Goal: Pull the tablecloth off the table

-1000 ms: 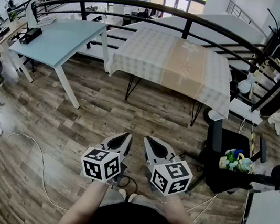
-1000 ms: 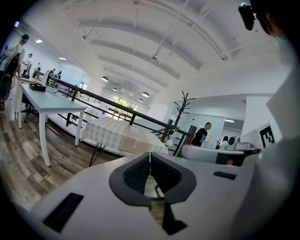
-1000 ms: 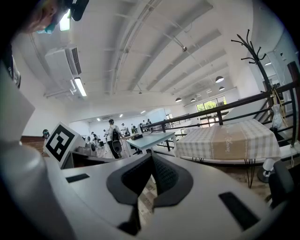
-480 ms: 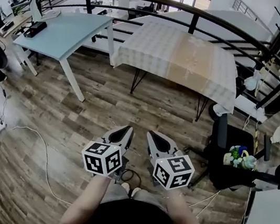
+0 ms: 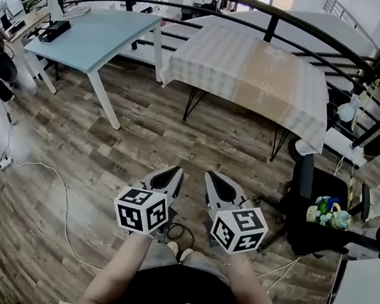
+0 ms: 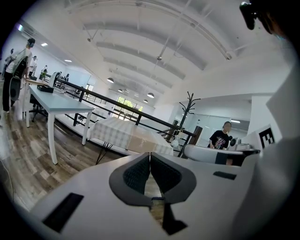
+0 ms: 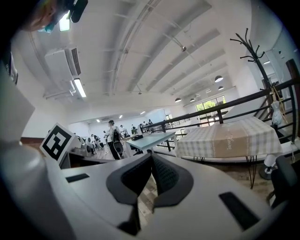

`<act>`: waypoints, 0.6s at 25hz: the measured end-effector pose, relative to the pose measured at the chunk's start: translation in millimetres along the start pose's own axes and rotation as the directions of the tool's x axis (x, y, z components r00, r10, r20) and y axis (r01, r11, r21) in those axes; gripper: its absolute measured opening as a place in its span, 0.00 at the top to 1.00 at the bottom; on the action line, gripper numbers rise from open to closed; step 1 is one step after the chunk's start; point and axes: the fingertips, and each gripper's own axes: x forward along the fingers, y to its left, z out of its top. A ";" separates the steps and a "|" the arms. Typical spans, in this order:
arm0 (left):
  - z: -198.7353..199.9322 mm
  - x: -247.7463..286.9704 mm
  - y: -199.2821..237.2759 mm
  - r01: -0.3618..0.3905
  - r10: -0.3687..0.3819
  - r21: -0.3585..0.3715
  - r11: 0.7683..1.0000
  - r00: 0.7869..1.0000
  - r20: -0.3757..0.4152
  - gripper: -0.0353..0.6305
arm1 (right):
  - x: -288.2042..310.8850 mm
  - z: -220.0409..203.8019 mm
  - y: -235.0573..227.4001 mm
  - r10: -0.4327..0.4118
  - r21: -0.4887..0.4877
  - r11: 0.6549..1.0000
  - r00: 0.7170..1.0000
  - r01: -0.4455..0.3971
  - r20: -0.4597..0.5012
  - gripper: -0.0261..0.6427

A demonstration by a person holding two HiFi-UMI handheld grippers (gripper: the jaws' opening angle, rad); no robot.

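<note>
both claws are pinched fully shut and holding nothing. in each claw's own view the dark pads meet with only floor and room behind them. the left claw [image 5: 172,172] and right claw [image 5: 212,180] sit side by side close to my body, low over the wood floor [image 5: 100,169], tips pointing forward.

the checked tablecloth [image 5: 253,75] is spread on its table, whose thin black legs [image 5: 278,142] show under the hem. it lies straight ahead of the claws and slightly to the right, well apart from them, with open floor between. its near hem runs across my line of travel, left to right, dipping a little towards the right corner. the black railing [image 5: 270,20] curves just behind it.

i judge the right claw marginally the nearer to that hem, though the difference is slight, and both would have to open before they reach it. the pale blue table [image 5: 86,36] stands off to the left and the black office chair [image 5: 316,219] to the right, both beside the path and not in it.
</note>
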 end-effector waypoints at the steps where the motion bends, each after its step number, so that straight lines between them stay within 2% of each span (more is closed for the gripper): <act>1: -0.4 -0.7 0.1 -0.002 0.002 -0.002 1.000 1.000 0.002 0.92 | -2.1 0.9 -1.1 0.001 0.006 1.000 1.000 -0.001 0.006 0.92; 7: -7.9 2.3 0.3 -0.014 0.014 -0.022 1.000 1.000 0.018 0.92 | -7.2 -8.3 -0.2 0.059 0.023 0.998 0.998 -0.058 -0.010 0.92; 15: -11.7 11.6 8.4 -0.047 0.047 -0.036 0.998 0.999 0.000 0.92 | 6.6 -17.2 -6.8 0.101 0.052 0.994 0.993 -0.098 -0.058 0.92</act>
